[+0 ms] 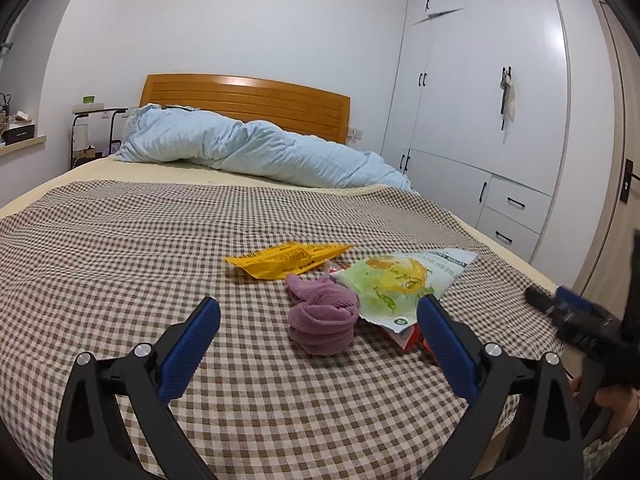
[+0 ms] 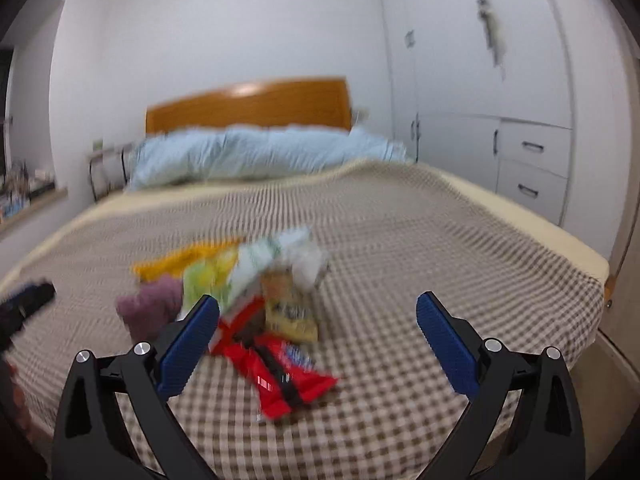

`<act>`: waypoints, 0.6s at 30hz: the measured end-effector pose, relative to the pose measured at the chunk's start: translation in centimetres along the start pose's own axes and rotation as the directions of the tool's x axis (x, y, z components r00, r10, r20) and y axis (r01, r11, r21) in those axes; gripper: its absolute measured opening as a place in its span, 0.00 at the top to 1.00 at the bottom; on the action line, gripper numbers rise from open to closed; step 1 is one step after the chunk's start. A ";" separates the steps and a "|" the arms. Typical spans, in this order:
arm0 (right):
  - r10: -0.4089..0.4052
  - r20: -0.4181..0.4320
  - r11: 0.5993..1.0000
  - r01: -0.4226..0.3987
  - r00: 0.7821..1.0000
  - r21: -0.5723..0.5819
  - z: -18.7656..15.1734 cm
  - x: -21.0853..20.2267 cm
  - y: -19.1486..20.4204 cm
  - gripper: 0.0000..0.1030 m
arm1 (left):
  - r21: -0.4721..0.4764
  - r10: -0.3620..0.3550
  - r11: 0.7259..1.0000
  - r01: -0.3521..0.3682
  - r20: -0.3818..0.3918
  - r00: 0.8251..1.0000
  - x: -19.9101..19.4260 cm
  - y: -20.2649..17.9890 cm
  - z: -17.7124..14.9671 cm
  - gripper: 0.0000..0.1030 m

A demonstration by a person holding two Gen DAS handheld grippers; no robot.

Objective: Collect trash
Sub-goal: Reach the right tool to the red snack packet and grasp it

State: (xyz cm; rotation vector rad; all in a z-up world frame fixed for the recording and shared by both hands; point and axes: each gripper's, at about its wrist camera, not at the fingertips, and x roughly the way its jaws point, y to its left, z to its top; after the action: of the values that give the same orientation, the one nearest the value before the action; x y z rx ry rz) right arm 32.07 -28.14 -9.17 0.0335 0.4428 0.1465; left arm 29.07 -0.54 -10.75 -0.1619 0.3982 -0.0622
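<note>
Trash lies in a pile on the checked bedspread [image 1: 120, 248]. In the left wrist view I see a yellow wrapper [image 1: 286, 260], a green and white snack bag [image 1: 400, 280] and a rolled purple cloth [image 1: 322, 316]. My left gripper [image 1: 319, 316] is open and empty, just short of the cloth. The right wrist view is blurred; it shows a red wrapper [image 2: 276, 368], a beige packet [image 2: 290, 312], the green bag [image 2: 224, 272], the yellow wrapper [image 2: 180, 260] and the purple cloth [image 2: 150, 308]. My right gripper [image 2: 318, 314] is open and empty, near the red wrapper.
A crumpled light blue duvet [image 1: 248, 144] lies at the wooden headboard [image 1: 248, 96]. White wardrobes with drawers [image 1: 480, 100] stand along the right side. A side table [image 1: 96, 128] stands at the far left. The right gripper shows at the right edge of the left wrist view [image 1: 576, 316].
</note>
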 end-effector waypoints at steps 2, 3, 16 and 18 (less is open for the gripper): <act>-0.020 -0.044 0.998 0.017 0.999 -0.067 -0.9 1.2 1.2 0.08 | -0.001 -0.003 1.000 0.003 -0.009 1.000 0.2 -0.2 -0.1 0.07; -0.031 -0.059 0.995 0.025 0.998 -0.094 -1.3 1.7 1.7 0.08 | -0.002 -0.006 1.000 0.006 -0.015 1.000 0.3 -0.3 -0.2 0.07; 0.069 -0.308 0.998 -0.062 0.949 0.030 -4.2 9.0 0.8 0.08 | -0.022 0.005 1.000 -0.006 -0.052 0.999 0.9 0.3 -0.5 0.07; 0.078 -0.343 0.996 -0.057 0.936 0.069 -4.7 9.9 0.4 0.08 | -0.022 0.004 1.000 -0.005 -0.054 0.999 0.9 0.2 -0.5 0.07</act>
State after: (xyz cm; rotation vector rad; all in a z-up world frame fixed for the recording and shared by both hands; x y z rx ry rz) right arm 38.83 -26.28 -17.62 0.0813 0.7983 0.2086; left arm 29.69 -0.46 -11.62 -0.1815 0.4530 -0.0579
